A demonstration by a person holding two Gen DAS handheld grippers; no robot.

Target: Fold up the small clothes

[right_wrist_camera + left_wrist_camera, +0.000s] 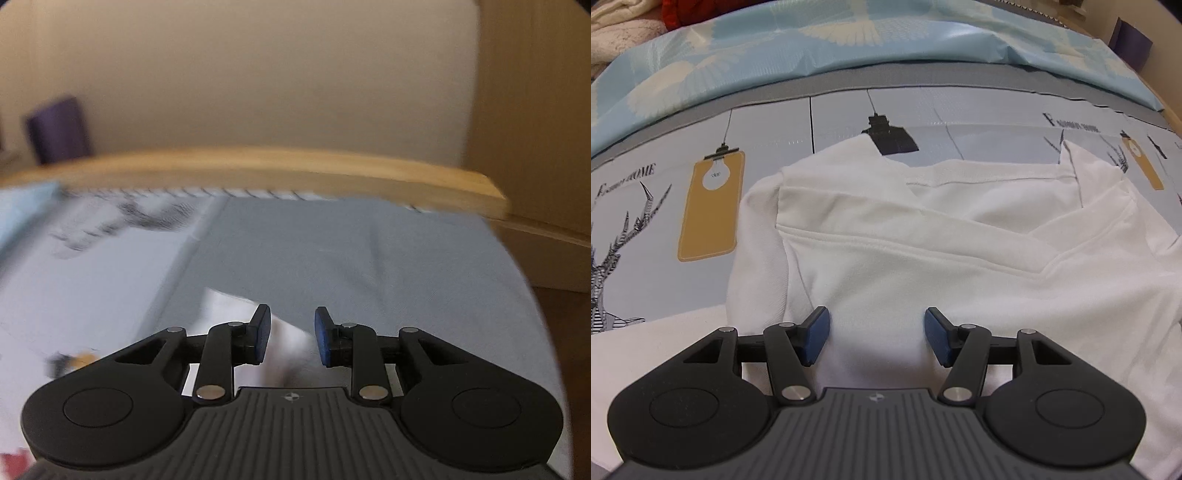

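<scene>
White garment lies partly folded on the bed; left gripper hovers over its near part, fingers apart, likely choosing a fold edge; right gripper fingers apart, nothing held, view blurred.

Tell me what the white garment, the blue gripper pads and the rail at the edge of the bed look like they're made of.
White garment: soft knit, probably cotton jersey; matte, with stitched hems and gentle creases. Left gripper pads: likely rubber or textured plastic; dull blue with a fine grain. Rail: looks like light wood with a smooth finish, though blur hides any grain.
</scene>
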